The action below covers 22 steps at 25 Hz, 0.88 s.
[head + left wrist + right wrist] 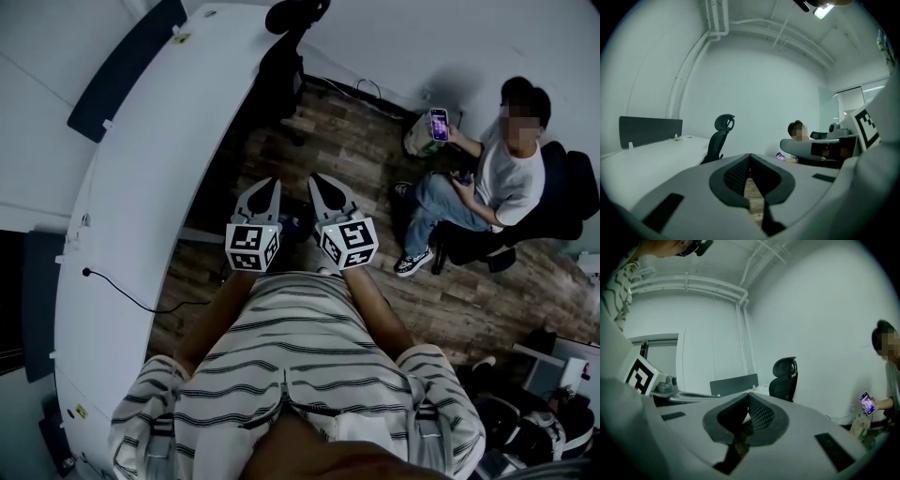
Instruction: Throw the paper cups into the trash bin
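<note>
No paper cup and no trash bin shows in any view. In the head view, my left gripper (271, 185) and my right gripper (318, 180) are held side by side in front of my striped shirt, above the wooden floor. Both point away from me. The left gripper (750, 155) has its jaws closed tip to tip, with nothing between them. The right gripper (749, 394) looks the same, shut and empty. Each gripper view shows the other gripper's marker cube at its edge.
A long white desk (150, 187) curves along my left, with a dark divider panel (122, 70) and a thin cable (122, 291) on it. A black office chair (291, 37) stands at the desk's far end. A seated person (497, 178) holding a phone is to my right front.
</note>
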Motion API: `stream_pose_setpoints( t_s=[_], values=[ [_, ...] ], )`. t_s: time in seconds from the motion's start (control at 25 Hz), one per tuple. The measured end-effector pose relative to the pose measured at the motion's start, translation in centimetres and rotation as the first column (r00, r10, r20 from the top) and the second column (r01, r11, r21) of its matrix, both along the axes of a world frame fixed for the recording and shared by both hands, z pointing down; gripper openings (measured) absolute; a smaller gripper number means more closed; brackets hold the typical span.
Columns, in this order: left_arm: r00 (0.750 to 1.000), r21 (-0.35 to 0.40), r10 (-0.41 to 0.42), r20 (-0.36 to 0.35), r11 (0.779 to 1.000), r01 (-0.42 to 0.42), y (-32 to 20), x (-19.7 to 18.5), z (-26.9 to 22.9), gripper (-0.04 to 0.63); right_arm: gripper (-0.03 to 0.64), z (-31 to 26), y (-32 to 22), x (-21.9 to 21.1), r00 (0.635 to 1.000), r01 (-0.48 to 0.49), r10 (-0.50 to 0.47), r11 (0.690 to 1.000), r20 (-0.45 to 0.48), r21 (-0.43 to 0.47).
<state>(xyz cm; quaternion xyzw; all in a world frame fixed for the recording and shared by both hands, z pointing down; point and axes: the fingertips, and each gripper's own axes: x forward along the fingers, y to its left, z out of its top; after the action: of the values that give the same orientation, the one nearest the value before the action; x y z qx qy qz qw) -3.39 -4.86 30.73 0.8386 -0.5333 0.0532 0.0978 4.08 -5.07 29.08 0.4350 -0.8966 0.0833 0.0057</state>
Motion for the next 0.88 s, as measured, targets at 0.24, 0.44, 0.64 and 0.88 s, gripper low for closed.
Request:
stream_pose_setpoints(
  t_s=[0.24, 0.44, 0.64, 0.88],
  values=[
    [1.000, -0.001, -0.007, -0.006, 1.000, 0.007, -0.02, -0.32, 0.17, 0.023, 0.008, -0.03, -0.05, 0.02, 1.000, -0.004, 0.004, 1.000, 0.001, 0.003],
    [1.000, -0.003, -0.003, -0.008, 1.000, 0.003, -0.17, -0.41, 0.44, 0.023, 0.008, 0.13, -0.28, 0.05, 1.000, -0.013, 0.013, 1.000, -0.001, 0.004],
    [1.000, -0.004, -0.002, -0.007, 1.000, 0.002, 0.01, -0.21, 0.56, 0.023, 0.008, 0.21, -0.27, 0.42, 1.000, -0.019, 0.019, 1.000, -0.001, 0.003],
    [1.000, -0.007, -0.001, -0.009, 1.000, 0.001, -0.20, 0.04, 0.70, 0.023, 0.008, 0.27, -0.53, 0.78, 1.000, -0.022, 0.022, 1.000, -0.002, 0.002]
  ],
)
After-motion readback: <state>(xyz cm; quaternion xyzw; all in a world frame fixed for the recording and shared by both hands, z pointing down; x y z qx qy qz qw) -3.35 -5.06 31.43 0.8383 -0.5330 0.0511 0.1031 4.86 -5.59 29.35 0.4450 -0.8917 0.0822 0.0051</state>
